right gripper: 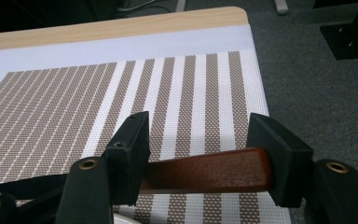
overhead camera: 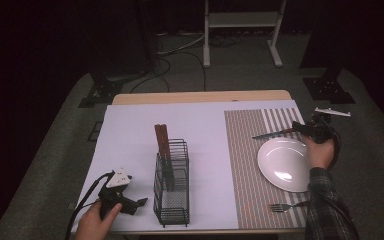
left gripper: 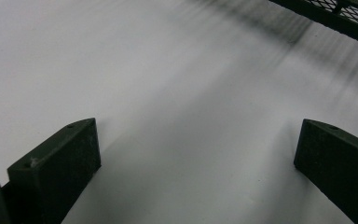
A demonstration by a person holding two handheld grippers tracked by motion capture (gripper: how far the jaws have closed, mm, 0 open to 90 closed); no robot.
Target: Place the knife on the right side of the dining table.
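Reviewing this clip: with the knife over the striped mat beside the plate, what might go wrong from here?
1. The right gripper has the knife by the very end of its wooden handle; the long blade could tip or swing.
2. Released here, the knife may land on the plate rim rather than the striped mat.

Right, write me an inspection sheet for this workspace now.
Surface: white sheet and striped placemat on a wooden table.
Job's things: knife, plate, fork, wire caddy holding wooden handles.
Clutter: nothing seen.
Grippers: left gripper open, on the sheet; right gripper has the knife handle between its jaws, grip unclear.
Cables: black cable trails from the left gripper; more on the floor.
Surroundings: white frame, dark floor.
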